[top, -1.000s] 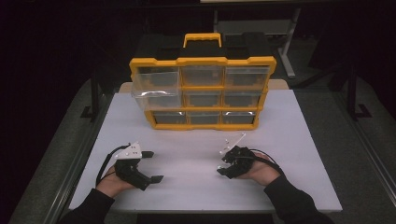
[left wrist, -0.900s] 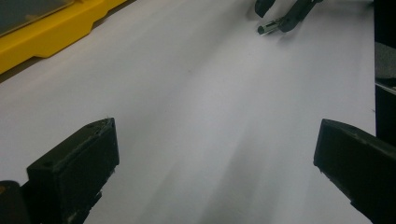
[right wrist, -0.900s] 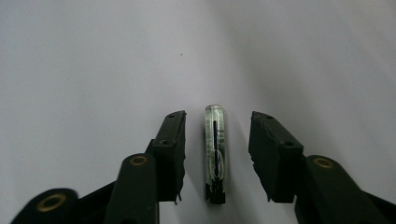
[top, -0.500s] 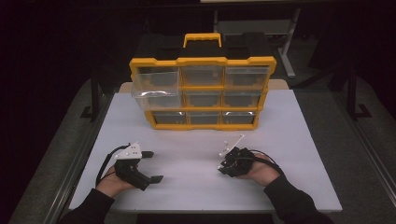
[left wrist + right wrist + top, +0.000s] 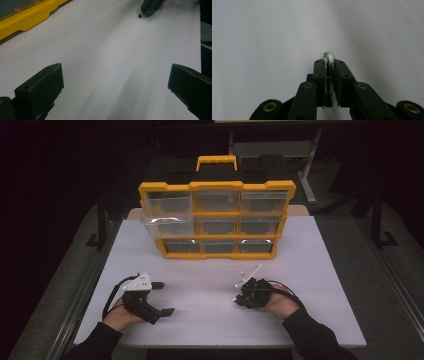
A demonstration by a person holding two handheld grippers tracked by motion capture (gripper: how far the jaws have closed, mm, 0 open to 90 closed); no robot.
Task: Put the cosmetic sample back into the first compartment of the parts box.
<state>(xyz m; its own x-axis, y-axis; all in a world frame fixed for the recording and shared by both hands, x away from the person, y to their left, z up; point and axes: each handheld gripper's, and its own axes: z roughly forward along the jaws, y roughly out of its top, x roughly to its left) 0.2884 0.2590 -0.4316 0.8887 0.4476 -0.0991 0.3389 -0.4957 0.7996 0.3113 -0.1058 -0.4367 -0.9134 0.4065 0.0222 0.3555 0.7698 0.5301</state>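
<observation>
1. two tools rest low on the white worktop [image 5: 310,270], both on the near side of it, with a yellow drawer organizer [image 5: 217,220] standing upright at the far middle.
2. left tool [image 5: 165,298]: held in the person's left hand [image 5: 120,315], jaws spread wide apart and pointing toward the middle of the worktop, nothing between them. in the left gripper view only bare white surface lies between the two black jaws, with the organizer's yellow base at the upper left corner.
3. organizer: three rows of three clear-fronted drawers in a yellow frame, with a yellow handle [image 5: 216,161] on top. the middle-row left drawer [image 5: 167,226] looks pulled out a little toward the person and sticks out past the frame's left edge; the other drawers sit flush.
4. right tool [image 5: 328,60]: clenched on a small clear piece [image 5: 328,57], a thin glassy or plastic part held edge-on, its rounded end poking just past the jaw tips and its long axis running along the jaws. what it is exactly i cannot tell.
5. key relation, as i judge it: the clear piece is at the right tool, near the worktop's front right, and the jutting drawer lies away from it, forward and to the left. the left hand is nearer that drawer, so it would likely steady or open it while the right carries the piece across.
</observation>
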